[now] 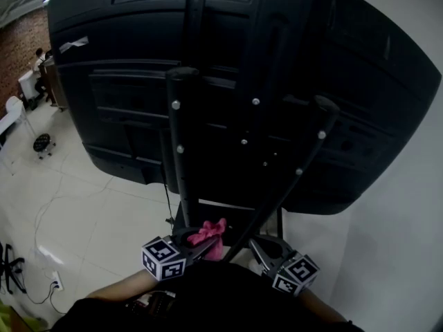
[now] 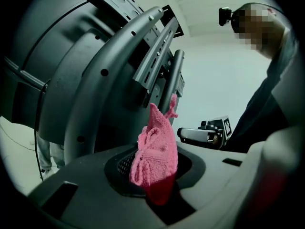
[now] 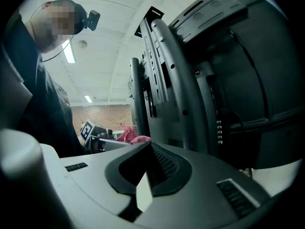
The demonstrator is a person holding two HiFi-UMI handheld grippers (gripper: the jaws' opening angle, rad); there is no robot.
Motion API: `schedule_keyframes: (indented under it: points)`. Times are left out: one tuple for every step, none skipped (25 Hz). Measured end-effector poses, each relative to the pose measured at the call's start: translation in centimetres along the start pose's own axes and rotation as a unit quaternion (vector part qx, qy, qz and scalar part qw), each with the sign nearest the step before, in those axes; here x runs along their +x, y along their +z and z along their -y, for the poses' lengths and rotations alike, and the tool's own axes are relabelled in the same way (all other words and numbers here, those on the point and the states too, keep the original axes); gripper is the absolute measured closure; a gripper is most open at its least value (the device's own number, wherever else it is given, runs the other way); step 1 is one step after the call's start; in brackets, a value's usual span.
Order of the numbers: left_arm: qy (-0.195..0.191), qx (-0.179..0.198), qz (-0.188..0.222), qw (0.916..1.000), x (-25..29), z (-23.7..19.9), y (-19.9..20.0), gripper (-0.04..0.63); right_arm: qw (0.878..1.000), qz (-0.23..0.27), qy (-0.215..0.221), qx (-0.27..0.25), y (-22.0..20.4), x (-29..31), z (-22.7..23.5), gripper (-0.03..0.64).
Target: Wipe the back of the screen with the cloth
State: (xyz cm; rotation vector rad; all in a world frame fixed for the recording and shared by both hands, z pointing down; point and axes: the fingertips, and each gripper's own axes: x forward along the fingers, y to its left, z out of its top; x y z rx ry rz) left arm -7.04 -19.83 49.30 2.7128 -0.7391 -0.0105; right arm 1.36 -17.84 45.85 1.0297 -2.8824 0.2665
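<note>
The wiping stroke had not begun; the step in hand appeared to be bringing the cloth up to the panel. The left gripper (image 1: 188, 246) was clamped on the pink cloth (image 1: 208, 232), which stood bunched up out of its jaws, low in front of the person and near the foot of the stand. It was not touching the screen (image 1: 138, 61). The right gripper (image 1: 263, 249) hung beside it with its jaws drawn together on nothing, clear of the cloth. The screen's black back filled the upper part of the head view, tilted toward the camera. The next move would likely call for raising the left gripper and pressing the loose end of the cloth flat against a bare area of the back panel. Only the cloth should meet the surface, not the jaw tips. Two parts of the stand stood in the way: an upright bar (image 1: 176, 137) and a slanted bar (image 1: 304, 164), both crossing the middle of the panel directly above the grippers. A thin cable (image 1: 166, 192) hung down just left of the upright bar and could snag the cloth. The open areas to either side of the bars looked easier to reach. A light tiled floor (image 1: 90, 213) lay to the left and a plain wall (image 1: 401, 241) to the right.
</note>
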Motion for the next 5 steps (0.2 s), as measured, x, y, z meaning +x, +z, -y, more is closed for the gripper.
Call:
schedule_keyframes:
  points:
    - [-0.001,-0.002,0.0,1.0,0.16,0.31,-0.14,0.503,1.0,0.003,-0.001,0.001,0.21,-0.26,-0.1,0.615]
    - [-0.002,-0.004,0.001,1.0,0.25,0.6,-0.28,0.503,1.0,0.005,-0.002,0.002,0.36,-0.46,-0.23,0.615]
    - [-0.002,-0.005,0.001,1.0,0.26,0.84,-0.43,0.503,1.0,0.004,-0.001,0.003,0.38,-0.59,-0.36,0.615]
    - [-0.002,-0.007,0.001,1.0,0.24,1.05,-0.6,0.503,1.0,0.003,-0.001,0.004,0.34,-0.68,-0.49,0.615]
    - [-0.002,-0.008,0.001,1.0,0.2,1.24,-0.77,0.503,1.0,0.002,0.0,0.005,0.28,-0.76,-0.61,0.615]
